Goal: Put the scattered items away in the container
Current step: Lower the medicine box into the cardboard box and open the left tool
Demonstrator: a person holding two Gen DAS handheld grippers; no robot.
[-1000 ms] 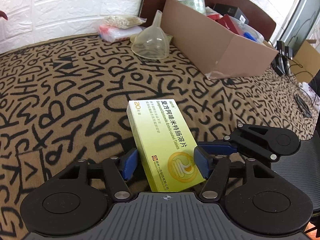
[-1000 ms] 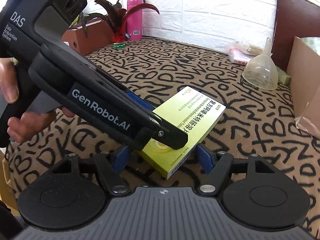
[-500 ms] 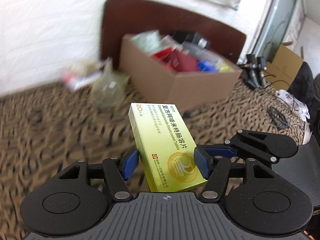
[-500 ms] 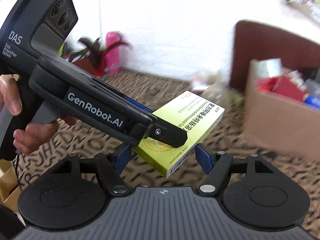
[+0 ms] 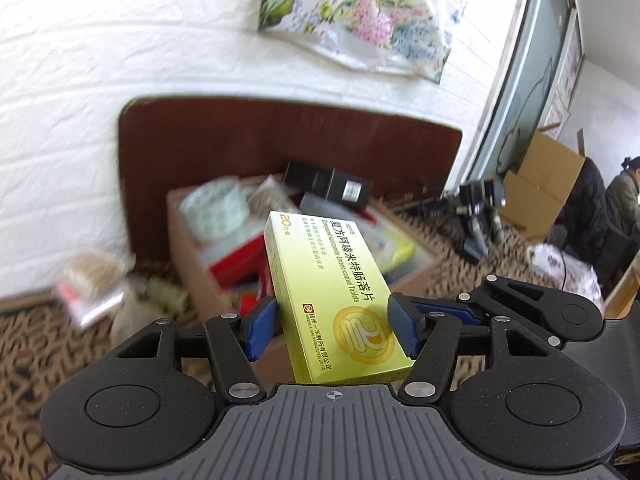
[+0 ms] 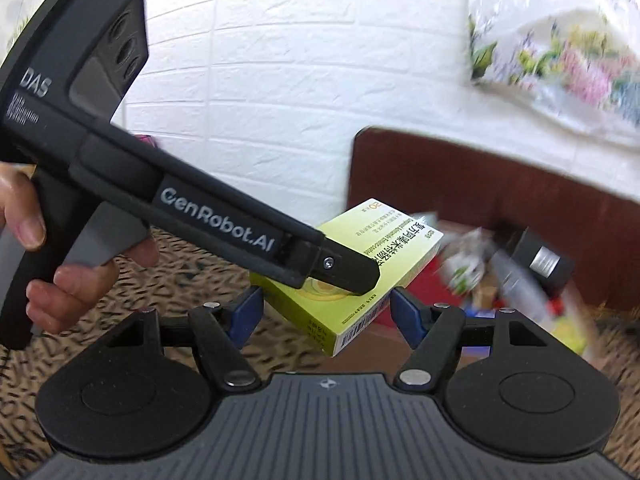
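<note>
A yellow-green medicine box (image 5: 332, 288) hangs in the air, and my left gripper (image 5: 332, 324) is shut on its long sides. In the right wrist view the same medicine box (image 6: 384, 232) sits between the blue pads of my right gripper (image 6: 326, 312), which touch it at its near corner. One black finger (image 6: 352, 272) of the left gripper crosses over the box there. Beyond the box stands the open cardboard carton (image 5: 192, 256), filled with several items. A black carton (image 5: 328, 180) rests on top of them.
A clear funnel (image 5: 124, 312) and a plastic bag (image 5: 88, 292) lie blurred left of the carton on the letter-patterned cover (image 5: 40, 344). A brown headboard (image 5: 280, 140) and white brick wall stand behind. A person (image 5: 624, 196) sits far right beside another cardboard box (image 5: 540, 176).
Both grippers have risen from the patterned cover together with the medicine box and moved toward the cardboard carton, which now looks closer and lies just beyond the box.
</note>
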